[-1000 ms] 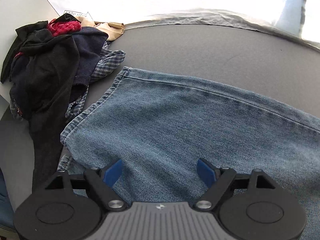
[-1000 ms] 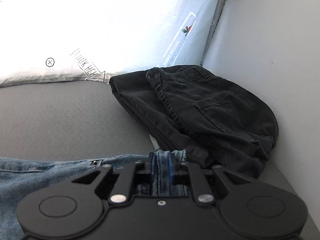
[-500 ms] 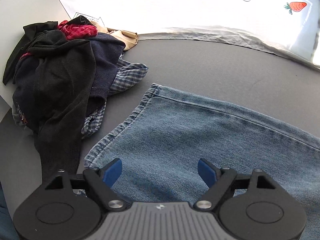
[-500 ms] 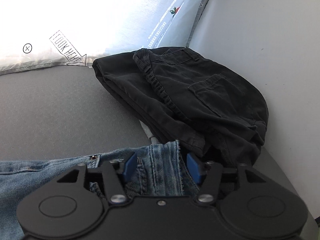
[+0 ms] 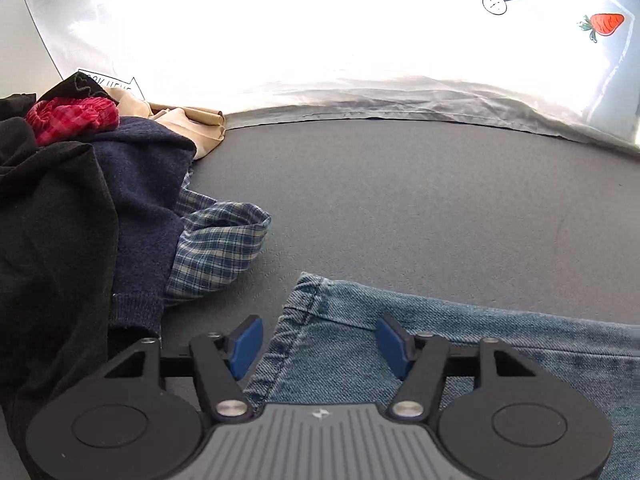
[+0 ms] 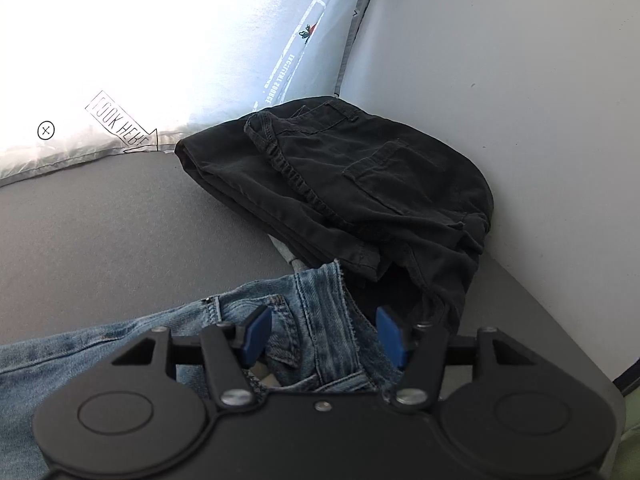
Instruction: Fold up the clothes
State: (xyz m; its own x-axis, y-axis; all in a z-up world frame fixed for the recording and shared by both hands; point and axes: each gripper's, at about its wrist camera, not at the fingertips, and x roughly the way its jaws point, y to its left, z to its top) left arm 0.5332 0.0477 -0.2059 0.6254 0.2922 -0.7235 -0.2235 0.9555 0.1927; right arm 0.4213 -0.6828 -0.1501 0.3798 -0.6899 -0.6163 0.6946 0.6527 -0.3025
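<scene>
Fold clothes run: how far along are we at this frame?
Done: black trousers lie folded by the wall. In hand: the jeans lie flat; left gripper is closing over a hem corner, right gripper is open over the waistband. Left: the jeans' folds and the unfolded pile.

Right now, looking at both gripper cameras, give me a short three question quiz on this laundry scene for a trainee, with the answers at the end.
1. True or false: the black trousers lie in the corner, against the wall.
2. Which part of the jeans lies between the pads of the left gripper: A the hem corner, B a back pocket, C the zip?
3. What colour is the garment at the top of the clothes pile?

Key
1. True.
2. A; the jaws are closing, pads not yet touching the denim.
3. Red.
</scene>
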